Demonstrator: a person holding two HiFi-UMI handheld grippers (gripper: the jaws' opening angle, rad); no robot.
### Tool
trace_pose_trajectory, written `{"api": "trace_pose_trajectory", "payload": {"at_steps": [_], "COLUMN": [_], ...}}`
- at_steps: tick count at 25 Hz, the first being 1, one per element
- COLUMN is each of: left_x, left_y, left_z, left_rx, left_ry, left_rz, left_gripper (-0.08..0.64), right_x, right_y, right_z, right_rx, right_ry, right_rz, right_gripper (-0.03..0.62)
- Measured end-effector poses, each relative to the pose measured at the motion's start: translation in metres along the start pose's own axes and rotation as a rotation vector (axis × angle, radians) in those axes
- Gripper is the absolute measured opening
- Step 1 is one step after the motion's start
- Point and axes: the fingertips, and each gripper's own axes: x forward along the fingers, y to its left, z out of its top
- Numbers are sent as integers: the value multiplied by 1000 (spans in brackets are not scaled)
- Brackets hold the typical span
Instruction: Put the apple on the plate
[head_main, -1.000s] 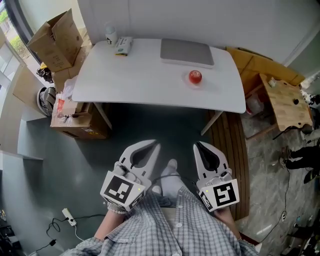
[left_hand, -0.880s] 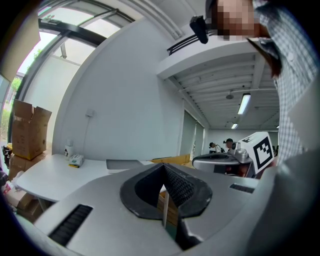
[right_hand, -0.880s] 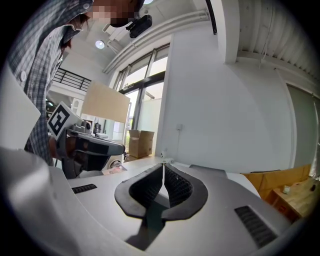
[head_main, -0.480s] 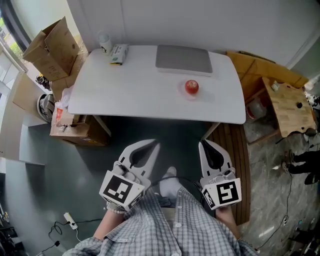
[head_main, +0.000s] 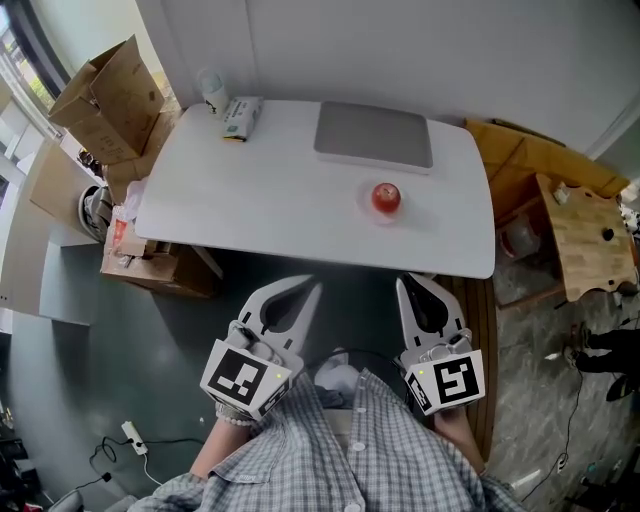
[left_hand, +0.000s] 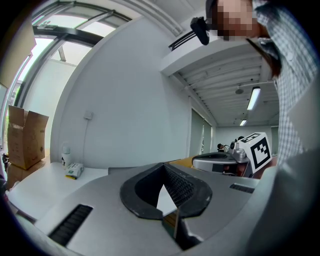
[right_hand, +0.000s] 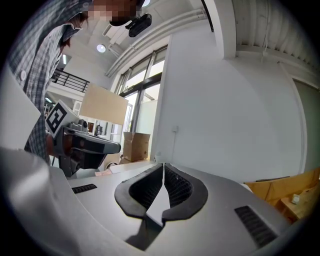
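A red apple lies on the white table, right of its middle. Behind it, at the table's far edge, lies a flat grey rectangular plate. Both grippers are held side by side in front of the table's near edge, pointing at it and apart from the apple. My left gripper is shut with nothing in it, its jaws meeting at the tip. My right gripper is also shut and empty. The apple is hidden in both gripper views.
A small bottle and a green-white packet stand at the table's far left corner. Cardboard boxes crowd the floor at the left. Wooden boards lie at the right. A power strip lies on the floor.
Both grippers have moved forward toward the table, whose near edge now stands closer to their tips. The apple has not moved. Both grippers stayed shut.
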Motion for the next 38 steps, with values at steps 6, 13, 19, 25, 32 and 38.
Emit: {"api": "trace_pose_trajectory", "payload": {"at_steps": [6, 13, 19, 25, 32, 38], "left_x": [30, 64, 81, 99, 116, 136], "left_y": [10, 10, 10, 9, 15, 44], "left_z": [0, 1, -3, 0, -3, -7], "left_rx": [-2, 19, 12, 16, 15, -6], "left_ry": [-12, -15, 1, 6, 26, 52], "left_rz": [23, 21, 5, -28, -49, -64], "left_gripper": [9, 9, 9, 9, 9, 9], "right_x": [21, 36, 39, 38, 46, 71], "right_y": [-25, -51, -64, -76, -94, -103], "right_z": [-3, -9, -20, -23, -30, -37], "right_rx": [-16, -24, -3, 2, 29, 34], "right_ry": [-12, -12, 3, 14, 25, 56], "right_rz": [27, 41, 23, -6, -38, -60], "right_gripper": [26, 26, 26, 26, 26, 26]}}
